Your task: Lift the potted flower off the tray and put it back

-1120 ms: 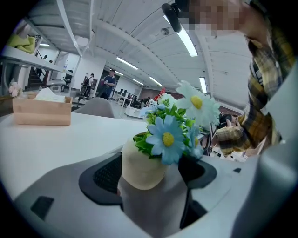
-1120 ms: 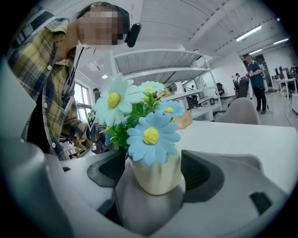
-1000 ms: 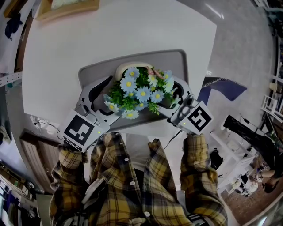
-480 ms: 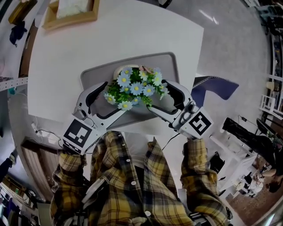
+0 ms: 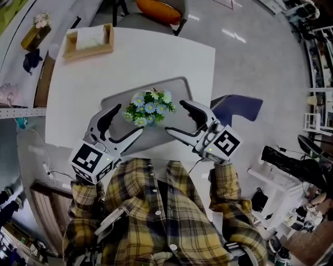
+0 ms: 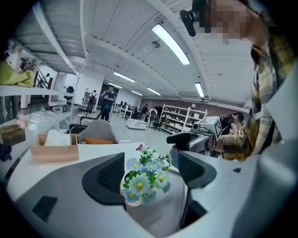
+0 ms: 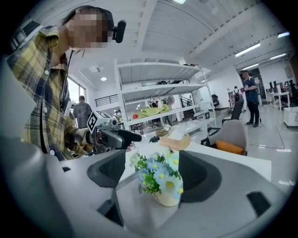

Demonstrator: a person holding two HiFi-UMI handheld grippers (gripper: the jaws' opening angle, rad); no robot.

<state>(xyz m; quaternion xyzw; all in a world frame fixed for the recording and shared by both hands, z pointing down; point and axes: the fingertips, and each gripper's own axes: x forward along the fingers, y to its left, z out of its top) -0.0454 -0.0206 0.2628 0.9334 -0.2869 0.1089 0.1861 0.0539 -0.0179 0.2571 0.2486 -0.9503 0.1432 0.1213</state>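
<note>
Flower check: potted flower [image 5: 150, 106] stands upright on grey tray [image 5: 190, 85] on white surface [image 5: 78, 93]. Blue daisy-like blooms with yellow centres, green leaves, small cream pot. Left hand-held gripper [image 5: 129, 119] and right hand-held gripper [image 5: 175, 116] sit near it on either side, jaws spread wide, gripping nothing. Black-and-white square markers on both gripper cubes. Wooden tissue box [image 5: 88, 41] at the far corner of the surface.

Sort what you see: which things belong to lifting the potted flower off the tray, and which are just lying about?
In the job: potted flower, tray, left gripper, right gripper.
Lying about: wooden tissue box, chair with orange cushion.
</note>
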